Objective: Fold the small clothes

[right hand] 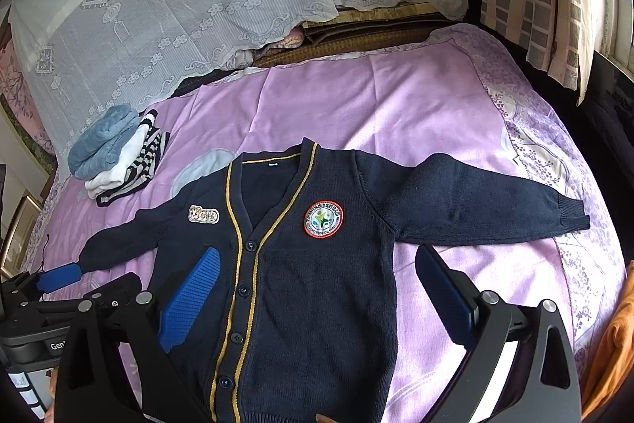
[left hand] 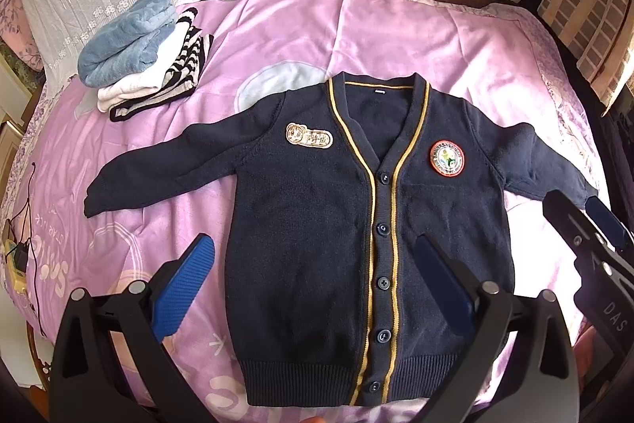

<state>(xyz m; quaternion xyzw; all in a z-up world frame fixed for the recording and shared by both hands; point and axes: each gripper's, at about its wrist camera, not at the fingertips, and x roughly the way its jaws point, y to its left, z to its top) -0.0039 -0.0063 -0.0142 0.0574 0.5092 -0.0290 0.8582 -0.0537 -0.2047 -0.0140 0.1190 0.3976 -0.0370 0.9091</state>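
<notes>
A navy cardigan [left hand: 317, 224] is laid flat on the bed [left hand: 436, 38], spanned beneath the spread left tool [left hand: 315, 266] and spread right tool [right hand: 317, 276].

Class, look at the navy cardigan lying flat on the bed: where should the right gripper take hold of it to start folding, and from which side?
Probably the cuff of the sleeve on the right gripper's side of the navy cardigan. That sleeve lies spread outward on the pink bedspread, its ribbed end free and clear of the body, so come in from the outer side, low, and carry it across the buttoned front.
</notes>
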